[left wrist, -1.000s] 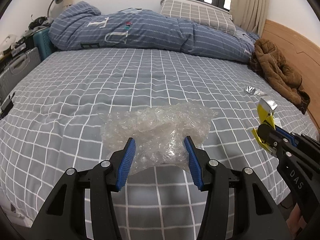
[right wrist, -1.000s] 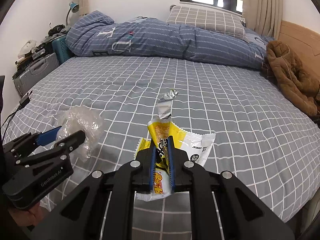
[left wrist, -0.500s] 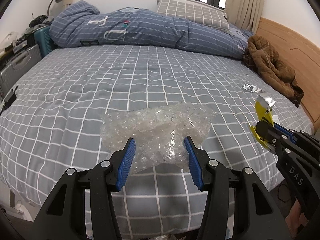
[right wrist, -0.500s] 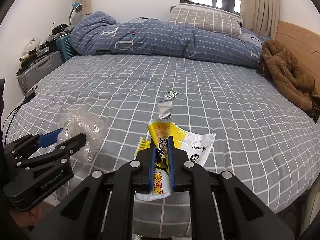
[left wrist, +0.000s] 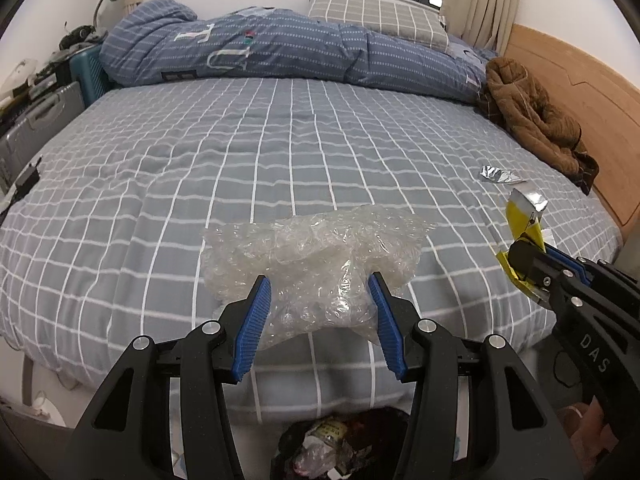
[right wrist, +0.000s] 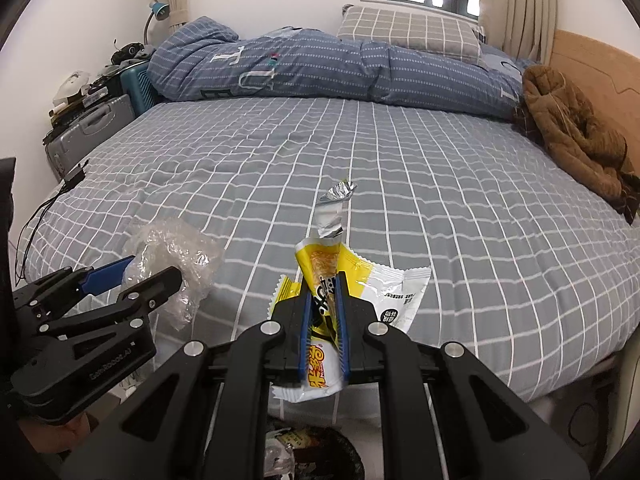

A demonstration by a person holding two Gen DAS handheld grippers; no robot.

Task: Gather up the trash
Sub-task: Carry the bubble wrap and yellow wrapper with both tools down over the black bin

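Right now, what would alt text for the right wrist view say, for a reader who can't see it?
The right gripper holds a yellow and white snack wrapper in its shut jaws above a grey checked bed. To its left, the left gripper clamps crumpled clear bubble wrap; a bin of rubbish sits below.

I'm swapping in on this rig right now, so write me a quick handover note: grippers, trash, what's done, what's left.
Left gripper: shut on the crumpled clear plastic bag, held above the bed edge.
Right gripper: shut on the yellow snack wrapper.
Trash bin: on the floor just below both grippers, already holding some trash.
Done: both pieces picked up and brought over the bed's edge.
Left: drop both into the bin, then fetch the silver foil scrap lying on the bedsheet.
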